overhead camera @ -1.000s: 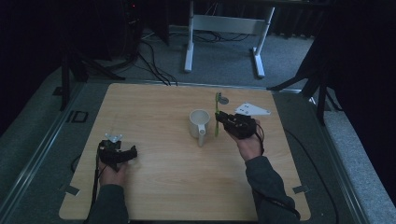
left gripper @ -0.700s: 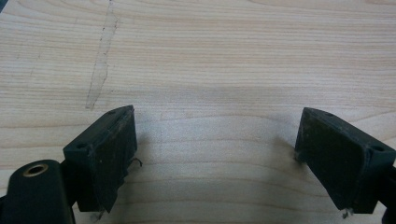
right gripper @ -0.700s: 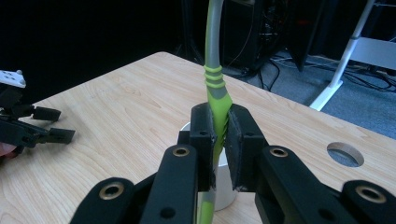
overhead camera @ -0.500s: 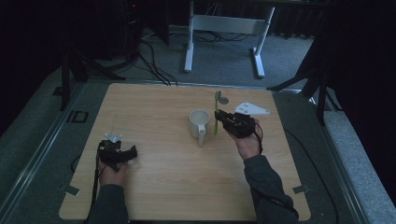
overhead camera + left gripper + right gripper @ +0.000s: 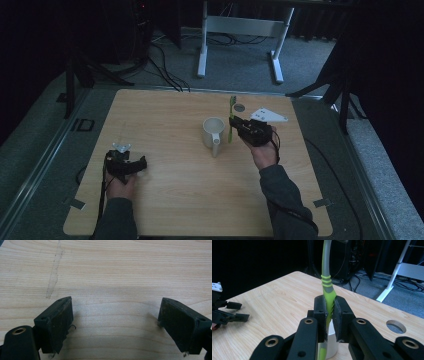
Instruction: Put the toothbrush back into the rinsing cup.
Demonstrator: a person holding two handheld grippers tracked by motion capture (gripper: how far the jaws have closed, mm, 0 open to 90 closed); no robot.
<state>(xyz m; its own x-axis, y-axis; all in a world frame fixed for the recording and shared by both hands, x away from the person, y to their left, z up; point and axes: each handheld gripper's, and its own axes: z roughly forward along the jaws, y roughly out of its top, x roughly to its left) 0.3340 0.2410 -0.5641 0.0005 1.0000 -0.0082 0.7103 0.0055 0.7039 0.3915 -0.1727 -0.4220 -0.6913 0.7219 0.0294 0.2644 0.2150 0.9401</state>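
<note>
Right gripper [image 5: 330, 315] clamps toothbrush [image 5: 327, 285], seemingly above mug [image 5: 213, 133].

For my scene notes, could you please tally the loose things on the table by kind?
Mug: 1, white, on the table.
Toothbrush: 1, green and grey, clamped upright in the right gripper.
Total: 2.

A green and grey toothbrush [image 5: 327, 290] is held upright, its ribbed green grip pinched between two black pads, its grey neck rising out of the top of the right gripper view. Just beside it a white mug [image 5: 213, 133] stands upright on the wooden table, handle turned toward the person
</note>
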